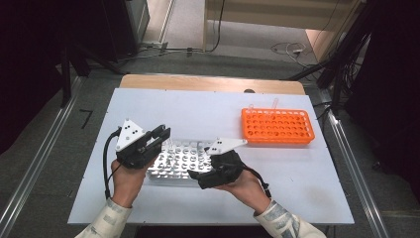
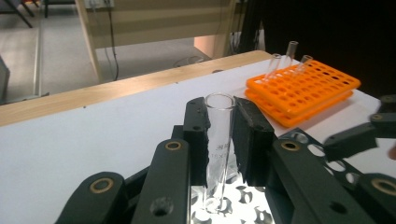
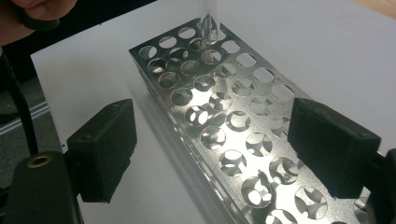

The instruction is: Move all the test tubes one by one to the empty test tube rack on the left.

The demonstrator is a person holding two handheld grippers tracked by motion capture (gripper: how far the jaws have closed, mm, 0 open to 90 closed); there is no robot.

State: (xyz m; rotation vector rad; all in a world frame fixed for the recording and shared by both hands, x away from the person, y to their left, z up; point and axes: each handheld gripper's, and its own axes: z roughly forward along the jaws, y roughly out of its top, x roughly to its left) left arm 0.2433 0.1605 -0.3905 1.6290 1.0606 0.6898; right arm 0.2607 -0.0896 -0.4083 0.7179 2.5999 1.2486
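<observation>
My left gripper point(image 2: 220, 109) is shut on a clear glass test tube point(image 2: 219, 140), held upright by its upper part. The tube's round bottom hangs just over a hole at one end of the silver metal rack point(image 3: 224, 121); I cannot tell whether it is inside the hole. In the high view the left gripper point(image 1: 163, 133) is over the rack's left end point(image 1: 181, 161). My right gripper point(image 3: 210, 144) is open, its pads point(image 3: 105, 149) spread wide on either side of the rack's near end, with nothing gripped. It sits at the rack's right front corner point(image 1: 198, 178).
An orange plastic rack point(image 1: 277, 126) lies at the back right of the white table top point(image 1: 198, 106), with up to 3 clear tubes standing along its far edge point(image 2: 289, 51). A wooden strip point(image 1: 213, 83) borders the table's far side.
</observation>
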